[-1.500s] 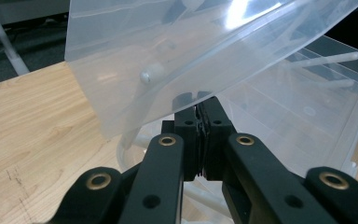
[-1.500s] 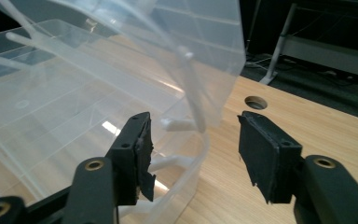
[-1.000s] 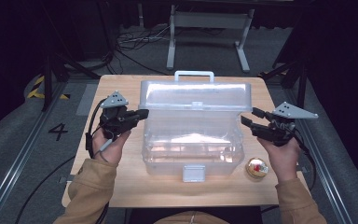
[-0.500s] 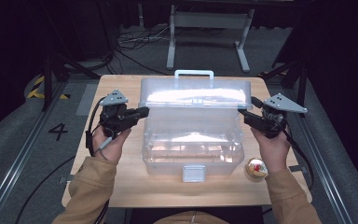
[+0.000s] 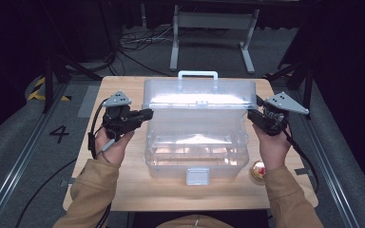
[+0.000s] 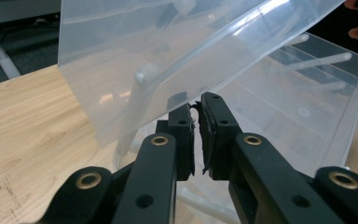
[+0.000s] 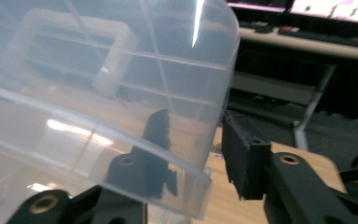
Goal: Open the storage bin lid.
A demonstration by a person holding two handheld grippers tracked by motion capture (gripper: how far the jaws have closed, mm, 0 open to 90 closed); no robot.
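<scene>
A clear plastic toolbox (image 5: 195, 147) stands on the wooden table (image 5: 123, 190), its lid (image 5: 199, 97) raised, with a white handle (image 5: 197, 74) on the lid. My left gripper (image 5: 147, 114) is at the lid's left end. In the left gripper view the jaws (image 6: 196, 100) stand a narrow slit apart with the lid's edge (image 6: 135, 46) between the tips; they have just been opening. My right gripper (image 5: 252, 116) is at the lid's right end. Its jaws (image 7: 198, 126) straddle the lid's side wall (image 7: 98, 70) with a gap at the outer pad (image 7: 242, 154); they have just been closing.
A small gold and red round object (image 5: 258, 169) lies on the table right of the box's front corner. The box's white latch (image 5: 197, 175) faces the person. A metal stand (image 5: 209, 33) and cables lie on the floor beyond the table.
My right gripper has moved left and up to the lid's right end, and its jaws have narrowed. The left gripper has stayed at the lid's left end.
</scene>
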